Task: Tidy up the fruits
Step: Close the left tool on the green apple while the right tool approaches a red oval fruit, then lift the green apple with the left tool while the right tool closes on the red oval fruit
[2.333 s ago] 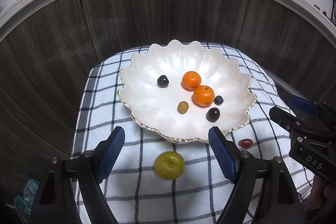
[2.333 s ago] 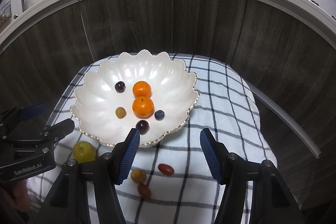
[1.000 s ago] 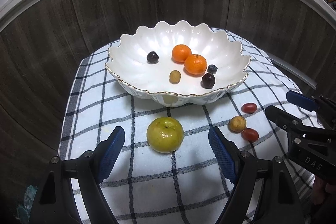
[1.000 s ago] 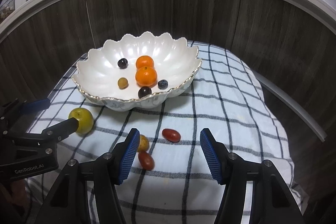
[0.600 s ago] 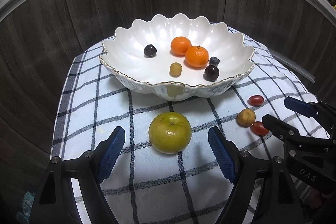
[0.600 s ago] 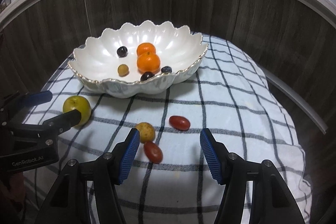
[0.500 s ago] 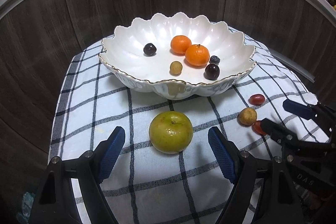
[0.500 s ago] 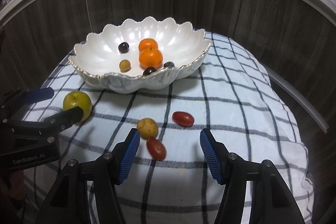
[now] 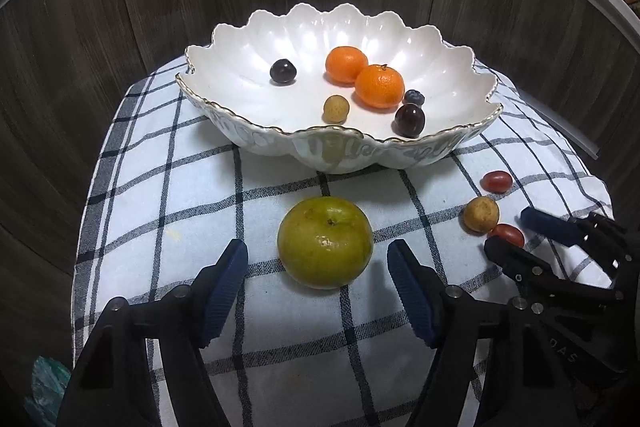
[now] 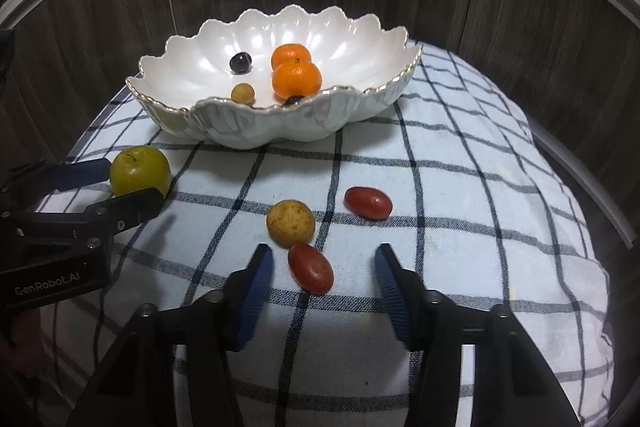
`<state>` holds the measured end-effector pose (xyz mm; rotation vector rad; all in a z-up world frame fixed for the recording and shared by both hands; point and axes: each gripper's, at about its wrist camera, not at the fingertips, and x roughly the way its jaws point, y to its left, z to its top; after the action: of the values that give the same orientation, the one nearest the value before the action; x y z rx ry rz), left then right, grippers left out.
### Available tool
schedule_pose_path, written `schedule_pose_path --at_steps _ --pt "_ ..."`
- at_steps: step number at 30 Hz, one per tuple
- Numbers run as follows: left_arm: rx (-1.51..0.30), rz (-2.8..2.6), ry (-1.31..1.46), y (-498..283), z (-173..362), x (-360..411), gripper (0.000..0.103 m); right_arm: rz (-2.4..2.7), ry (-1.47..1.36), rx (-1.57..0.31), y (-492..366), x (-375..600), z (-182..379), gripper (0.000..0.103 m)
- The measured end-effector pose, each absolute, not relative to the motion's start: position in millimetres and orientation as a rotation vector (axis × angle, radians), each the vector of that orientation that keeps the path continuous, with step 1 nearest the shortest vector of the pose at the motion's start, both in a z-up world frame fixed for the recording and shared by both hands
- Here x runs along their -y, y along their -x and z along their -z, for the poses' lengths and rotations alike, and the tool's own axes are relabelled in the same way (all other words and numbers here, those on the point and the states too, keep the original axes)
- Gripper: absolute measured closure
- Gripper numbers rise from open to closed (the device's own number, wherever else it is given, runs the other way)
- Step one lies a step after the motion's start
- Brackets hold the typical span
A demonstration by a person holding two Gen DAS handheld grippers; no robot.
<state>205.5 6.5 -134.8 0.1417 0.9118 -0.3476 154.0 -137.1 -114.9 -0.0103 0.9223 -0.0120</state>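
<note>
Lowered and closer than a moment ago, both grippers; left gripper point(image 9: 316, 267) spread wide, green fruit point(image 9: 325, 242) just ahead between its fingers, untouched; right gripper point(image 10: 323, 273) likewise gaping around nearest red tomato point(image 10: 310, 267); beyond, before scalloped bowl point(image 10: 248, 131), yellow fruit point(image 10: 291, 223), second tomato point(image 10: 368, 203); inside bowl, two oranges point(image 9: 379, 86).
</note>
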Motion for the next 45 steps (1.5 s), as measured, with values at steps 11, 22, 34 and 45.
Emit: schedule_pose_path --at_steps 11,22,34,45 --pt "-0.945 0.362 -0.134 -211 146 0 0.045 -0.015 0.016 -0.922 -154 134 119 0.075" --pt "-0.95 0.352 -0.11 -209 146 -1 0.056 -0.035 -0.023 -0.923 -154 139 118 0.08" --pt "-0.932 0.341 -0.074 -197 129 -6 0.056 -0.042 -0.019 -0.89 -148 140 107 0.08" --pt "-0.919 0.314 -0.054 -184 114 -7 0.056 -0.04 -0.019 -0.846 -144 142 91 0.08"
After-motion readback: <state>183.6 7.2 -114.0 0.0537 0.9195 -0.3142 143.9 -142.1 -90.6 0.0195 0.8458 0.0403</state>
